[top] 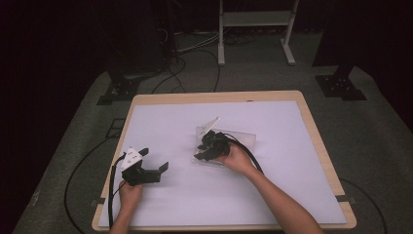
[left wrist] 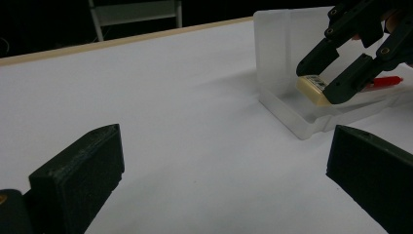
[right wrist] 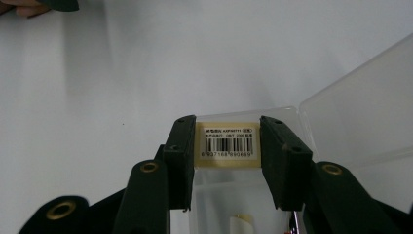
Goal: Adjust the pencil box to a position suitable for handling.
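Note:
A cream eraser point(right wrist: 228, 144) with a barcode label sits between the pads of my right gripper point(right wrist: 228, 146), which is shut on it. That gripper point(top: 202, 150) reaches into a clear plastic box point(top: 246, 136) near the middle of the table. From the left gripper view the eraser point(left wrist: 311, 90) hangs low inside the box point(left wrist: 277, 53), pinched by the right gripper point(left wrist: 319, 83). My left gripper point(top: 155, 160) rests near the table's front left, open, with nothing between its jaws point(left wrist: 226, 136).
A white mat point(top: 170, 195) covers the wooden table point(top: 316, 136). A red pen-like object point(left wrist: 387, 81) lies in the box behind the eraser. The box's clear lid point(right wrist: 360, 102) stands raised at its side. Cables trail off the table's front-left corner.

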`<move>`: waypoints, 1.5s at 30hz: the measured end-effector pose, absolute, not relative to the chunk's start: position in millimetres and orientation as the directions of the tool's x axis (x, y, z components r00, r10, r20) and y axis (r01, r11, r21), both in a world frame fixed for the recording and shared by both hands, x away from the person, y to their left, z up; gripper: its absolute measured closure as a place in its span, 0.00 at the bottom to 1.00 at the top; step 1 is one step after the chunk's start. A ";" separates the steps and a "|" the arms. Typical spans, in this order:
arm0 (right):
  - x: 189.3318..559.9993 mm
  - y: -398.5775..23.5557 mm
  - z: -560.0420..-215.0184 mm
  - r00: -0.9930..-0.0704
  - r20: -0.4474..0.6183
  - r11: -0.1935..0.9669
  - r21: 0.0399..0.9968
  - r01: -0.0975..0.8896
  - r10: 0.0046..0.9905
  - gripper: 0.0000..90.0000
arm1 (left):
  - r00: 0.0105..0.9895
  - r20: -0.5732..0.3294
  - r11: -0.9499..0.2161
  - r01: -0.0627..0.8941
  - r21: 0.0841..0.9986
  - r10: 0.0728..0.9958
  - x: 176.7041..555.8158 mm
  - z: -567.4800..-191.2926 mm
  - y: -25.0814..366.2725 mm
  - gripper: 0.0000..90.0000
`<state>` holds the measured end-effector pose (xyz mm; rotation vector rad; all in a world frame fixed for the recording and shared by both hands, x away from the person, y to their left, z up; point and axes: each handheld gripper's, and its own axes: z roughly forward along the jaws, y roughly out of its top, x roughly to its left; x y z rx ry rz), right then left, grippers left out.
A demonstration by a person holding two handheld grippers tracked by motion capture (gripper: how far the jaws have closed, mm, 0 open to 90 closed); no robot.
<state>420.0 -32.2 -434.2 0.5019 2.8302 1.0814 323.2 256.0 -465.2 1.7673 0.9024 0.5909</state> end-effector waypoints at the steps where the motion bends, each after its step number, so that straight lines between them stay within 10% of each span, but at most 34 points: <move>1: 420.0 -32.2 -434.2 -0.944 0.050 0.699 0.660 0.276 0.326 0.64 | 0.599 -0.022 -0.198 0.300 0.933 0.801 323.2 -465.2 256.0 0.00; 45: 430.0 -28.9 -448.0 -0.934 0.078 0.699 0.642 0.314 0.348 0.64 | 0.600 -0.023 -0.197 0.299 0.934 0.800 323.2 -465.2 256.3 0.00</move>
